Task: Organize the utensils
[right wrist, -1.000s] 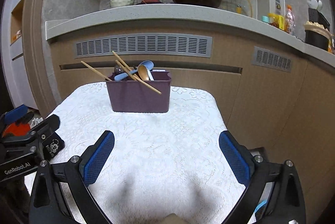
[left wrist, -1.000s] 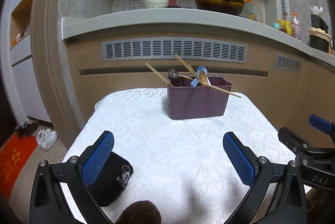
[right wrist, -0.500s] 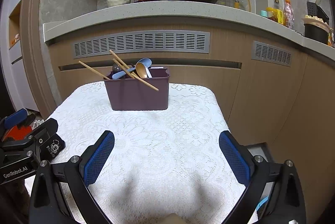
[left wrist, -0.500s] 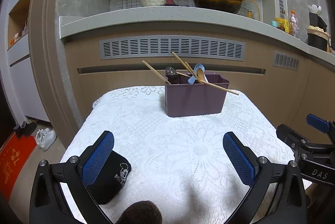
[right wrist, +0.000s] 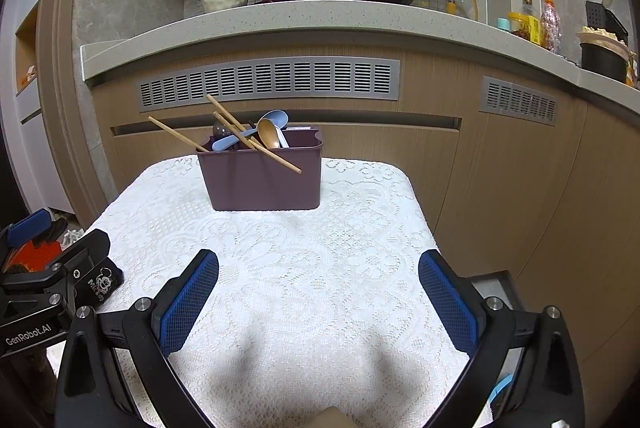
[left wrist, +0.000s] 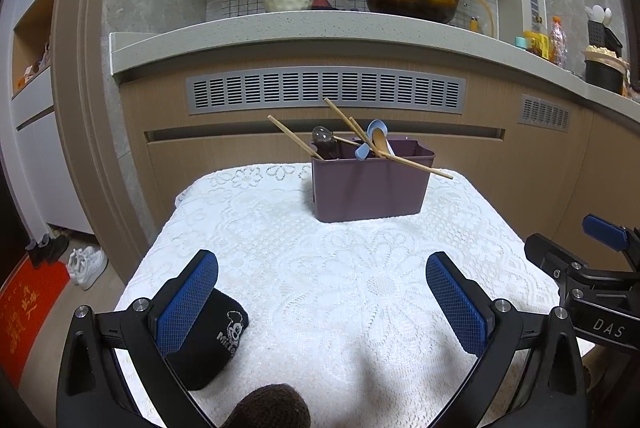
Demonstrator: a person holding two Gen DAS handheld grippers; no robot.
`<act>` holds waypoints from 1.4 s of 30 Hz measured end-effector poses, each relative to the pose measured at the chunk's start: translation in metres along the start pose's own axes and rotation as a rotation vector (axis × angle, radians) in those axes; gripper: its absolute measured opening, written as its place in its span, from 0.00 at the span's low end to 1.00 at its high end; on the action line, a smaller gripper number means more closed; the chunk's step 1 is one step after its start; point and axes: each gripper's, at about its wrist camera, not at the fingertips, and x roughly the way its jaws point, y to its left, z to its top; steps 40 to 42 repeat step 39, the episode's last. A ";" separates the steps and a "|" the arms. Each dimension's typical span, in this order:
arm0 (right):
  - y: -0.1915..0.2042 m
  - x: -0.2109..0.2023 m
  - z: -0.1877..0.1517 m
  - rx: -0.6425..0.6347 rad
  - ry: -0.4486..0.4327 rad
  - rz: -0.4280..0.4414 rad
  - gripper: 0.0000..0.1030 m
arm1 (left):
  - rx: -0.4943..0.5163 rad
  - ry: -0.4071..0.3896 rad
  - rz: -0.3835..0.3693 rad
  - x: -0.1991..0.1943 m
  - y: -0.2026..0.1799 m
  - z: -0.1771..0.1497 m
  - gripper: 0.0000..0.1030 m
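Note:
A purple utensil bin (left wrist: 370,188) stands at the far end of a table with a white lace cloth (left wrist: 340,276); it also shows in the right wrist view (right wrist: 262,180). Wooden chopsticks (left wrist: 416,166), a light blue spoon (right wrist: 272,118), a wooden spoon (right wrist: 269,135) and a metal spoon (left wrist: 323,135) stick out of it. My left gripper (left wrist: 322,302) is open and empty over the near part of the cloth. My right gripper (right wrist: 319,300) is open and empty beside it, to the right.
A black cap (left wrist: 214,344) lies at the table's near left corner. A wooden counter front with grey vents (left wrist: 326,90) rises behind the table. The worktop holds a pan (left wrist: 412,2), a bowl (left wrist: 287,1) and jars. White shoes (left wrist: 86,264) sit on the floor at left.
Both grippers have drawn back and risen slightly, so the bin sits a little farther off. Both stay open and empty.

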 end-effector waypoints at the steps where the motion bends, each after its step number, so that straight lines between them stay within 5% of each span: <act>1: 0.000 0.000 0.000 0.001 0.000 0.001 0.96 | 0.000 0.000 0.000 0.000 0.000 0.000 1.00; 42: -0.005 0.001 -0.001 -0.003 0.000 0.017 0.98 | 0.013 0.031 -0.014 0.008 0.000 -0.005 1.00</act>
